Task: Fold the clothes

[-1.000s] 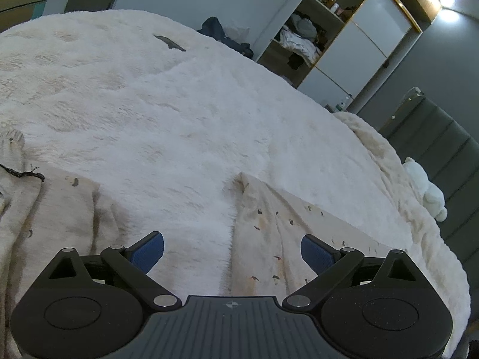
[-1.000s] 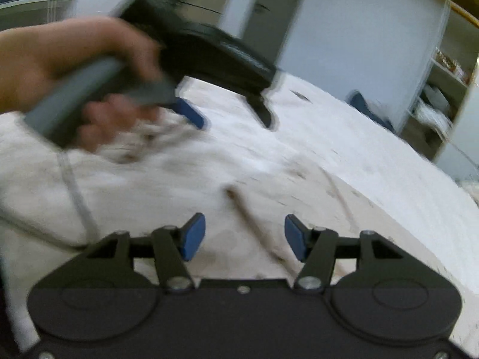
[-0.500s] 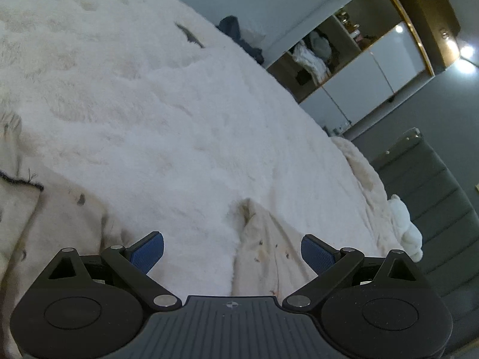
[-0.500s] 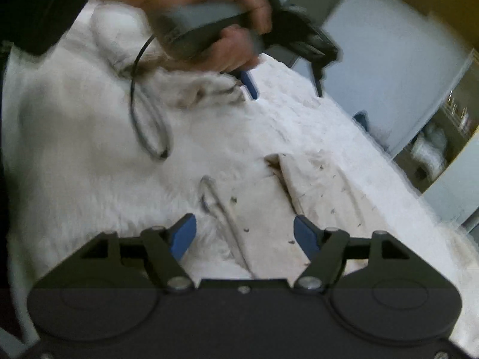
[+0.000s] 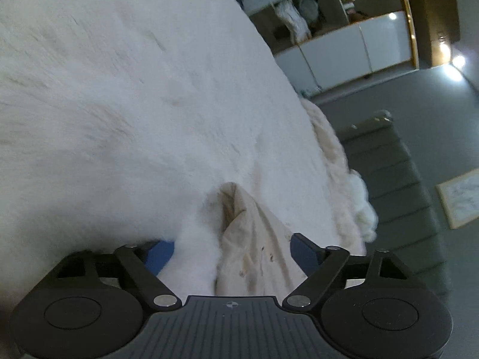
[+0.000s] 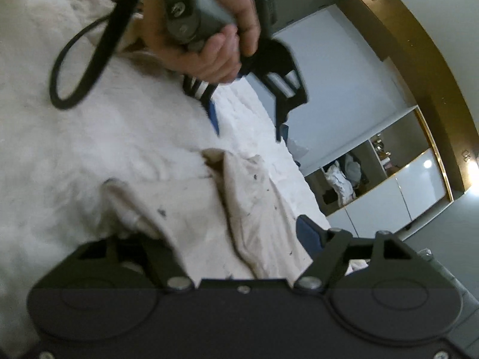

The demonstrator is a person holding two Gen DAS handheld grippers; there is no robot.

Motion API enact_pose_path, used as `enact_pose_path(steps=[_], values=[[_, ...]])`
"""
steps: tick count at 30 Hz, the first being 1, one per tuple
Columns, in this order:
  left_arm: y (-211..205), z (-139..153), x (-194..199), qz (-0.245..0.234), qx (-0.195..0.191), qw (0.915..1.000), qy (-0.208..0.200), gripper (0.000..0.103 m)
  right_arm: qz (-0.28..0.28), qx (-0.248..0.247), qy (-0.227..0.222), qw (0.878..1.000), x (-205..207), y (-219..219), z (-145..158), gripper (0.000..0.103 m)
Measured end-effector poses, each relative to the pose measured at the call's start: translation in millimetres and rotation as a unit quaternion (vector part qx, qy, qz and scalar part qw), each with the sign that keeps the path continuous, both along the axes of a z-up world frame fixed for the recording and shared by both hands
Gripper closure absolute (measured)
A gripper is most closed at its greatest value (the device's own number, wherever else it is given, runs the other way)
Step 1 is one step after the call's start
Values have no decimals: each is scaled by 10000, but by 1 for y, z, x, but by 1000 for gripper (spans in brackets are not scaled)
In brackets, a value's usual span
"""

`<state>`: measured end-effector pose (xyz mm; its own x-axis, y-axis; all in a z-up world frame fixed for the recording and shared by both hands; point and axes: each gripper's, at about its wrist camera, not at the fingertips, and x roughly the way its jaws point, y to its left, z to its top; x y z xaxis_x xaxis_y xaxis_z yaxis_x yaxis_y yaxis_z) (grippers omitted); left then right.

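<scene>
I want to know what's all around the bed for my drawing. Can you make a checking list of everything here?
Surface: white fluffy blanket covers the bed.
Job's things: cream speckled garment, rumpled, lying on the blanket.
Clutter: white plush toy at the bed's edge; more cream cloth at the top left of the right wrist view.
Grippers: left gripper closing, garment tip between the jaws, not pinched; right gripper opening over the garment; a hand holds the left one.
Cables: black cable looping over the blanket.
Surroundings: open cupboard with clothes, grey padded headboard.
</scene>
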<state>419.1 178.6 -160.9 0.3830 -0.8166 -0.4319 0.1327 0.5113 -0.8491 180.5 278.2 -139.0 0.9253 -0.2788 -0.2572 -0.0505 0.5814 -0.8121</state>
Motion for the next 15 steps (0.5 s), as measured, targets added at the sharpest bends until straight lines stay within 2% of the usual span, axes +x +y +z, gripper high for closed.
enact_pose_path(steps=[3,6,7,8,9,10,12,15], values=[[-17,-3,14,-246,65,9995,-160,32,-110,64,-65,9999,12,-5,-3,23],[-54,2,30,-775,655,9939,-429,52,-166,193,-73,9996,18,-7,-2,25],[-64,5,31,-950,852,9906,-498,80,-139,198,-94,9997,18,-8,-1,27],[-73,7,32,-1125,1049,9865,-566,92,-76,243,-107,9996,19,-10,-1,31],[-81,10,33,-1283,1234,9820,-639,92,-53,395,-23,9992,20,-14,3,47],[-84,15,32,-1319,1331,9795,-735,94,-59,587,107,9982,21,-20,8,72],[-82,27,29,-1267,1321,9802,-756,95,-135,824,190,9963,21,-27,14,96],[-79,55,20,-1217,1254,9805,-896,96,-200,1368,80,9904,16,-41,35,97]])
